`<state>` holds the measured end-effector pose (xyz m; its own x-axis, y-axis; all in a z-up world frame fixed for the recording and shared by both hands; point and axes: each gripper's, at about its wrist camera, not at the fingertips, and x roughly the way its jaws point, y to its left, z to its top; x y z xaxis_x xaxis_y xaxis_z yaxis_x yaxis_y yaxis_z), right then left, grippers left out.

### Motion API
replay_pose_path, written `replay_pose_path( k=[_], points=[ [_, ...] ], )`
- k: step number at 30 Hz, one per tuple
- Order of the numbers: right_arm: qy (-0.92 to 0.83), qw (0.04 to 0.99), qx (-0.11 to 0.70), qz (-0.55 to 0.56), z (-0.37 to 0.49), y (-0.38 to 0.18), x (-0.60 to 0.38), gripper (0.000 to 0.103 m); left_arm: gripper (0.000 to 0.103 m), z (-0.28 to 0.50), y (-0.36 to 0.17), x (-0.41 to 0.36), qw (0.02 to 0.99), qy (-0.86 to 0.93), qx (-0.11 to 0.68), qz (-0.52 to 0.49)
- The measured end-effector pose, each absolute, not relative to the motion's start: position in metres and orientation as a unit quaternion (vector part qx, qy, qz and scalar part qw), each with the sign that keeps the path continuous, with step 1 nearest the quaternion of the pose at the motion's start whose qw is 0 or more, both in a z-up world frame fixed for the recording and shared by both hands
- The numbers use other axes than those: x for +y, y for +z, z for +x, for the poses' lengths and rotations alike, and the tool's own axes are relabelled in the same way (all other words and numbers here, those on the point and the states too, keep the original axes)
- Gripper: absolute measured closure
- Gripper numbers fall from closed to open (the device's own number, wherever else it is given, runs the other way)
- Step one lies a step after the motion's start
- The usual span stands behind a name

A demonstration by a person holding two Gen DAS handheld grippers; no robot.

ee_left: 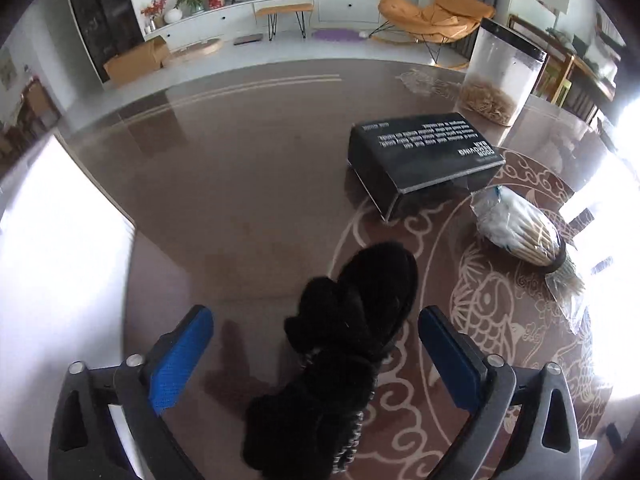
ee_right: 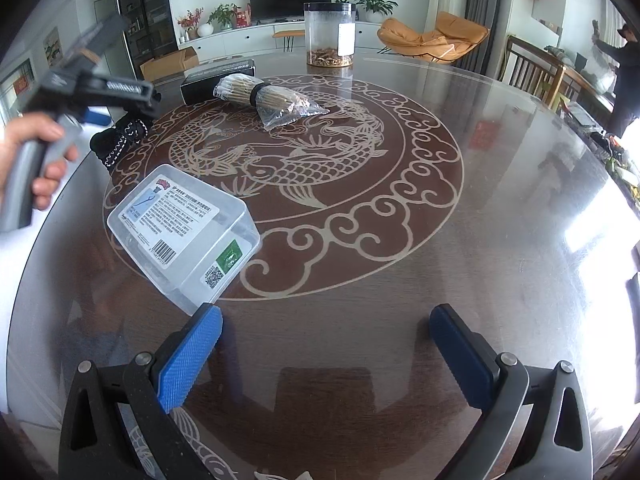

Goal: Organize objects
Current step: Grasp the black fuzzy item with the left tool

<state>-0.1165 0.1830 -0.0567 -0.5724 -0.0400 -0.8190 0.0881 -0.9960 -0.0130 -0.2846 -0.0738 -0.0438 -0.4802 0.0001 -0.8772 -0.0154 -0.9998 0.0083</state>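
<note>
Black rope bundle [ee_left: 344, 344], lying on the glass-topped table [ee_left: 248, 200] between the spread blue pads of the left gripper [ee_left: 316, 356]; neither pad touches it. Long axis runs from the gripper's base away toward the black box [ee_left: 424, 156]; its near end is cut off by the lower frame edge. Right gripper [ee_right: 324, 356], jaws apart, nothing between them, hovers over bare glass just beside a clear plastic box [ee_right: 184, 236] tilted with label up. Beyond: bagged bundle of sticks [ee_right: 264, 98] bound by a black band, lying beside the black box; upright clear jar [ee_right: 329, 34], contents hard to identify. Table bears a carp-and-cloud motif; glare whitens the edges. Background: television, orange lounge chair, potted plants
</note>
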Motion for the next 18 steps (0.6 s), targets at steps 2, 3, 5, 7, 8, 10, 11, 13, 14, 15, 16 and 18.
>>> replay_pose_path(
  k=[2, 3, 5, 7, 8, 10, 11, 13, 14, 15, 16, 18],
  points=[
    [-0.886, 0.036, 0.026, 0.461, -0.116, -0.057, 0.183, 0.000, 0.057, -0.271, -0.042, -0.066, 0.013, 0.874, 0.017, -0.486],
    [-0.886, 0.036, 0.026, 0.461, -0.116, -0.057, 0.183, 0.000, 0.068, -0.264, -0.042, -0.062, 0.020, 0.876, 0.018, -0.482],
    [-0.886, 0.036, 0.026, 0.461, -0.116, -0.057, 0.183, 0.000, 0.068, -0.245, -0.042, -0.055, 0.015, 0.877, 0.015, -0.480],
    [-0.886, 0.036, 0.026, 0.461, -0.116, -0.057, 0.183, 0.000, 0.068, -0.220, -0.042, -0.050, 0.008, 0.879, 0.007, -0.478],
    [-0.886, 0.036, 0.026, 0.461, -0.116, -0.057, 0.183, 0.000, 0.067, -0.198, -0.044, -0.047, 0.001, 0.880, 0.006, -0.475],
    [-0.886, 0.036, 0.026, 0.461, -0.116, -0.057, 0.183, 0.000, 0.066, -0.168, -0.045, -0.044, 0.000, 0.882, 0.006, -0.471],
    [-0.886, 0.037, 0.026, 0.461, -0.116, -0.056, 0.183, 0.000, 0.065, -0.148, -0.047, -0.043, 0.002, 0.883, 0.009, -0.469],
    [-0.886, 0.037, 0.026, 0.461, -0.116, -0.057, 0.183, 0.000, 0.064, -0.123, -0.048, -0.042, 0.006, 0.885, 0.013, -0.465],
    [-0.886, 0.036, 0.026, 0.461, -0.116, -0.057, 0.183, 0.000, 0.061, -0.111, -0.050, -0.044, 0.008, 0.886, 0.015, -0.464],
    [-0.886, 0.036, 0.026, 0.461, -0.116, -0.057, 0.183, 0.000, 0.049, -0.104, -0.048, -0.046, 0.006, 0.886, 0.016, -0.463],
    [-0.886, 0.036, 0.026, 0.461, -0.116, -0.057, 0.183, 0.000, 0.040, -0.100, -0.049, -0.048, 0.002, 0.886, 0.019, -0.462],
    [-0.886, 0.037, 0.026, 0.461, -0.116, -0.057, 0.183, 0.000, 0.011, -0.097, -0.052, -0.052, -0.010, 0.887, 0.027, -0.460]
  ],
)
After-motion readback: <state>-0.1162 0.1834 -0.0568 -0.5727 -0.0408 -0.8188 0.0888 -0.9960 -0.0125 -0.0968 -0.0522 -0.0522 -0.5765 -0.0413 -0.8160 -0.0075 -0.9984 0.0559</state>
